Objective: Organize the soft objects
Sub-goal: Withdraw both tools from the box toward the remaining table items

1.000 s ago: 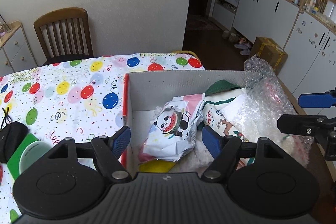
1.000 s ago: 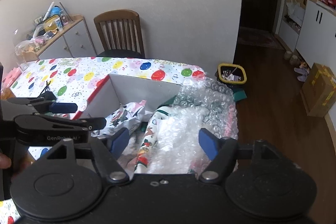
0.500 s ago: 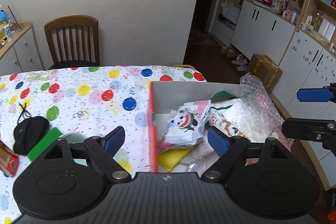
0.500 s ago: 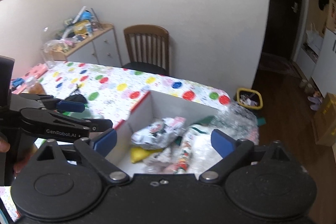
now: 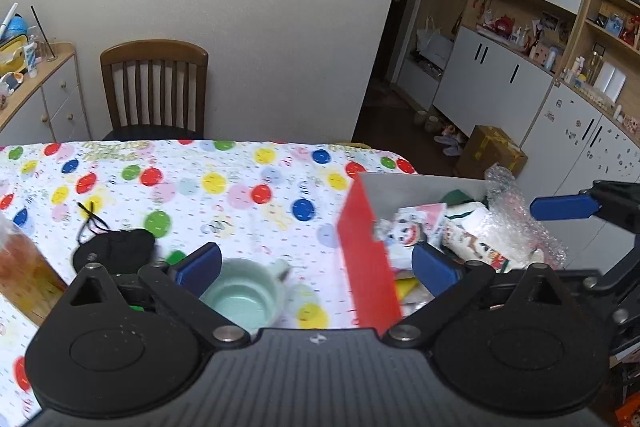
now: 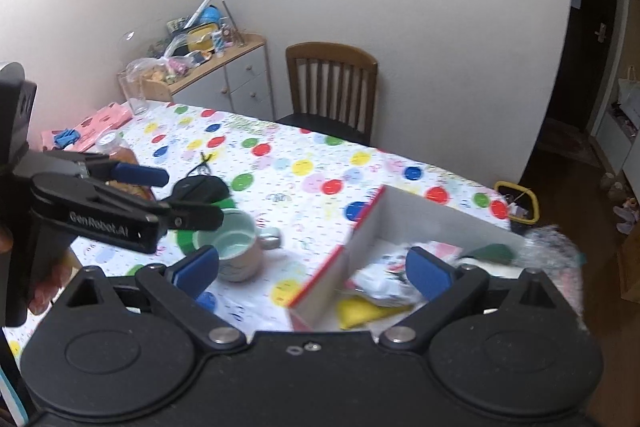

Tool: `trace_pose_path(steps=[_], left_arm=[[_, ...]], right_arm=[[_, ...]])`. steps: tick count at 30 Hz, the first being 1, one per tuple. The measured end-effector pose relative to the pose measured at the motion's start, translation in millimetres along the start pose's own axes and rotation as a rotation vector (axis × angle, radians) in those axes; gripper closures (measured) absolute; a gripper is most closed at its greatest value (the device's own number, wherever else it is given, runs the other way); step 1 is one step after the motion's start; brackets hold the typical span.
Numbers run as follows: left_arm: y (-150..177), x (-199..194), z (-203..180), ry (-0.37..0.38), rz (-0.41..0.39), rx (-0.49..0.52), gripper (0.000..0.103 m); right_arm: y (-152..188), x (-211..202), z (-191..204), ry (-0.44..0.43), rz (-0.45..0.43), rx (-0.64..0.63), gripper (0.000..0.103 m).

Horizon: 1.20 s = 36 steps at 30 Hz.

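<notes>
Soft packets and bubble wrap (image 5: 516, 223) sit in the red-sided cardboard box (image 5: 366, 259) at right of the balloon-print tablecloth (image 5: 240, 187). Left gripper (image 5: 316, 263) is spreading wider, empty; right gripper (image 6: 312, 269) gapes wide, empty.

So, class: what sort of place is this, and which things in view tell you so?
Most likely a home dining or living room: a table under a balloon-print cloth, a wooden chair against the wall, and cupboards with shelves of household odds and ends.
</notes>
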<state>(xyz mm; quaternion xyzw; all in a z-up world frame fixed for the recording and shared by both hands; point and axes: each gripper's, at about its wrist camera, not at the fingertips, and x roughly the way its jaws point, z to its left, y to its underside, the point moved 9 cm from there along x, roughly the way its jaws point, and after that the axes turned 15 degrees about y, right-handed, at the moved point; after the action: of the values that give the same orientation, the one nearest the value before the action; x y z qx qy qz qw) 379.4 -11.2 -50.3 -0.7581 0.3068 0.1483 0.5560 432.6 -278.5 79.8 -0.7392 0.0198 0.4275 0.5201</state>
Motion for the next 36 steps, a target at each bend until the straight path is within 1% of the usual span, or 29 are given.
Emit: trace_pose_path(steps=[2, 6, 8, 12, 15, 17, 19, 24, 27, 31, 36], left_arm=[[-4.2, -10.7, 15.3, 0.009, 0.008, 0.012, 0.001], [-14.4, -30.2, 49.3, 0.003, 0.035, 0.046, 0.001], [-20.0, -37.4, 66.7, 0.009, 0.055, 0.049, 0.001], [-34.7, -52.0, 101.4, 0.023, 0.055, 0.037, 0.001], [-48.7, -59.1, 128.2, 0.008, 0.055, 0.039, 0.001], [-57.9, -60.9, 145.5, -0.012, 0.071, 0.047, 0.001], [-66.4, -61.8, 159.1, -0.013, 0.077, 0.064, 0.001], [-82.7, -51.0, 188.8, 0.008, 0.132, 0.096, 0.001], [-89.8, -36.3, 205.1, 0.017, 0.166, 0.111, 0.001], [-93.1, -10.7, 221.1, 0.079, 0.246, 0.127, 0.001], [-87.9, 25.9, 236.4, 0.128, 0.376, 0.204, 0.001]], right_arm=[[-2.9, 3.9, 17.3, -0.009, 0.006, -0.003, 0.003], [-11.6, 14.0, 50.9, -0.022, 0.018, -0.011, 0.003], [-16.9, 20.5, 67.8, -0.026, 0.025, -0.01, 0.003], [-28.5, 35.1, 97.6, -0.033, 0.036, -0.002, 0.003], [-34.0, 47.0, 119.6, -0.053, 0.052, 0.002, 0.003], [-37.3, 54.4, 135.4, -0.068, 0.058, -0.017, 0.003], [-39.9, 62.4, 150.4, -0.072, 0.064, -0.038, 0.003], [-41.8, 81.8, 178.7, -0.097, 0.091, -0.091, 0.003], [-44.0, 93.4, 194.7, -0.12, 0.108, -0.122, 0.003], [-43.6, 110.4, 213.3, -0.137, 0.129, -0.162, 0.003], [-33.1, 126.0, 235.8, -0.148, 0.152, -0.214, 0.003]])
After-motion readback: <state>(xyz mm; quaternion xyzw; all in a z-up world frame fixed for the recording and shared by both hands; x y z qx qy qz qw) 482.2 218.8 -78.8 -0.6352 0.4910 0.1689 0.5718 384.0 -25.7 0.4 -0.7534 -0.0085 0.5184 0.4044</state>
